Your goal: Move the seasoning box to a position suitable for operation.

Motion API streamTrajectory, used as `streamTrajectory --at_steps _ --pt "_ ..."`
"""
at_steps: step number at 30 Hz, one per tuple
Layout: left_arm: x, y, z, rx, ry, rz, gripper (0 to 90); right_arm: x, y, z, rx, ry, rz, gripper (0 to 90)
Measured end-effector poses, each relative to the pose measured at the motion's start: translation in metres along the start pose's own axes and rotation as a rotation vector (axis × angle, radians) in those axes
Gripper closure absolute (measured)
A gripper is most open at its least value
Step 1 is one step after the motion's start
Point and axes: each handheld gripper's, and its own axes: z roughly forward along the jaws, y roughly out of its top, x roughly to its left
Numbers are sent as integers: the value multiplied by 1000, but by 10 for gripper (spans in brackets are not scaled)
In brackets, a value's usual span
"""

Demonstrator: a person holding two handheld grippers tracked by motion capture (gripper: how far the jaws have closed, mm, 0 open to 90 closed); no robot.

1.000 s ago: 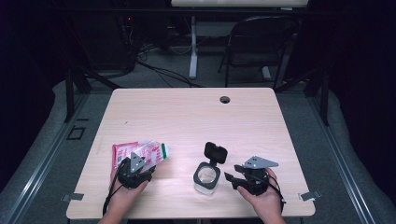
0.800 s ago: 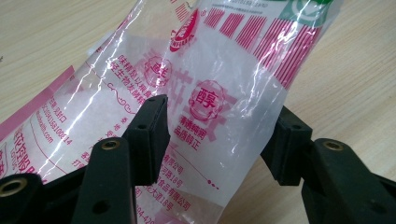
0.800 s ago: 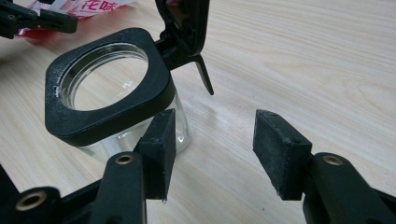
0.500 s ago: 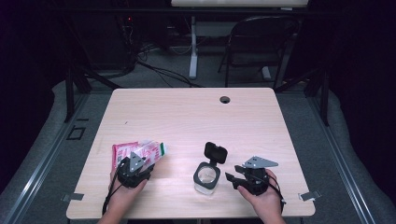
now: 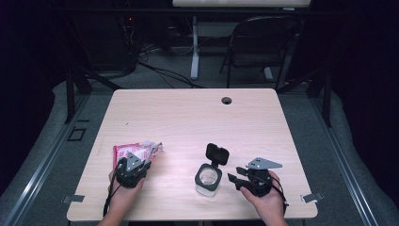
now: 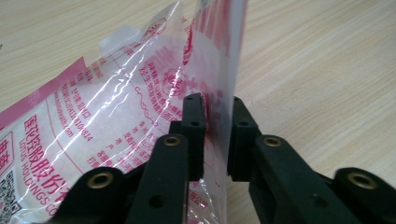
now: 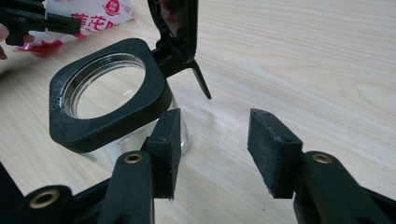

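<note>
A pink-and-white plastic bag [image 5: 128, 151] with red print lies at the front left of the table. My left gripper [image 5: 135, 162] is shut on its clear upright edge, and in the left gripper view the film [image 6: 140, 107] runs between the two pads of that gripper [image 6: 216, 122]. A small clear jar [image 5: 208, 178] with a square black rim [image 7: 116, 116] stands at the front centre, its hinged black lid [image 7: 180, 28] swung up and open. My right gripper [image 7: 215, 140] is open just right of the jar, one pad beside the glass wall. In the high view the right gripper [image 5: 234, 181] points left at the jar.
The wooden table [image 5: 188, 117] has a round cable hole [image 5: 227, 100] near its far edge. A folding chair [image 5: 263, 42] and dark stands sit on the floor beyond. In the right gripper view, the bag [image 7: 88, 16] and the left gripper [image 7: 28, 21] show past the jar.
</note>
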Motion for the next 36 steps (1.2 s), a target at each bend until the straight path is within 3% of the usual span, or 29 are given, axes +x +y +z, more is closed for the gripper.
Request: streamTrajectory --at_steps 5,22,36 --pt "7 -1 1 -7 -26 -46 899 -1 0 -1 3 3 13 575" --pt "8 3 -4 -8 -29 -40 900 -1 -1 0 0 -2 17 575" --pt "18 13 -21 -17 -25 -40 900 -2 0 -1 1 -1 14 575"
